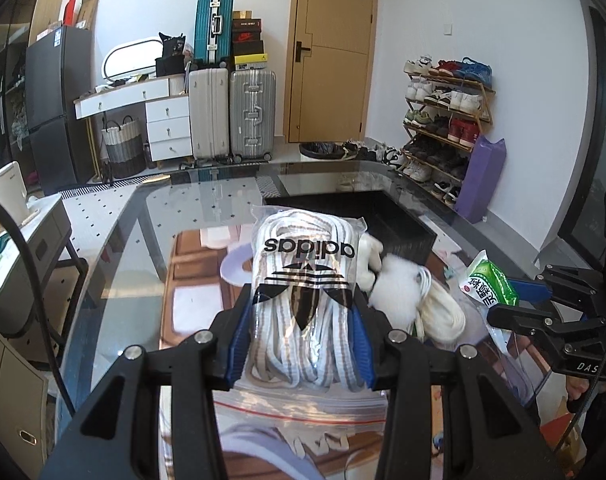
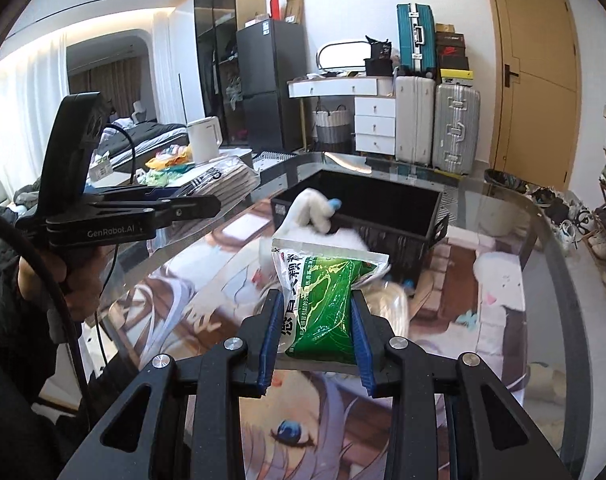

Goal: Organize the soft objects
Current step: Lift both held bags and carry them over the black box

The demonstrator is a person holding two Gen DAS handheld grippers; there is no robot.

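Squeezing a clear adidas bag of white laces [image 1: 303, 280] in the left gripper [image 1: 301, 344]; right gripper [image 2: 317, 328] pinches a green snack packet [image 2: 323, 304], open black bin [image 2: 383, 216] ahead.

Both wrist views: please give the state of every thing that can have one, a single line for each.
Left gripper: jaws shut on the clear Adidas bag of white laces.
Clear Adidas bag of white laces: held, lifted above the table.
Right gripper: jaws shut on the green sealed packet.
Green sealed packet: held, sealed.
Black rectangular plastic bin: open-topped, upright on the glass table.
White plush toy: leaning on the bin's rim.
Brown wooden door: closed.
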